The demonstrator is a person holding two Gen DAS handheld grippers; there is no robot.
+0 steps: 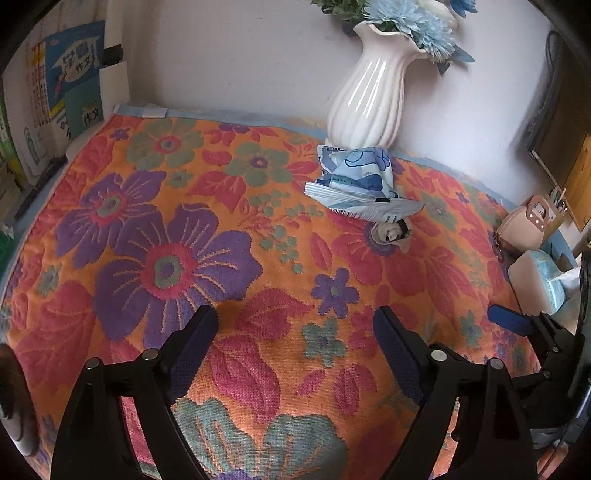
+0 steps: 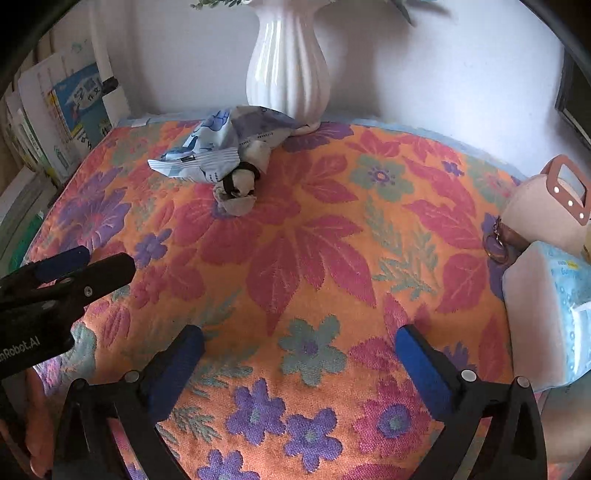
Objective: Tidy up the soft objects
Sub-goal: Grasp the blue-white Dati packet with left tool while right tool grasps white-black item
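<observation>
Two grippers hang over a flowered towel [image 1: 229, 229], both with jaws spread wide and nothing between them: the left gripper [image 1: 295, 317] at the bottom of its own view, the right gripper [image 2: 299, 336] at the bottom of the other. No earlier picture shows their motion. Black arms end in dark blue ribbed pads [image 2: 421, 365]. The towel's looped weave carries purple, red and teal blooms on orange and lies flat. Past mid-frame, a small cloth bundle [image 2: 238, 192], pale with dark patches and cinched by a black band, rests on the towel, touching a crumpled blue-and-white wipes pack [image 2: 221, 147] of glossy film; in the left view they sit right of centre, in the right view upper left. Behind them, against the wall, stands a ribbed white glazed vase [image 1: 365, 99] with blue flowers [image 1: 417, 26]. At the right edge sit a soft tissue pack [image 2: 550, 314] and a beige bag [image 2: 543, 214]. Books [image 1: 74, 77] stand at upper left.
</observation>
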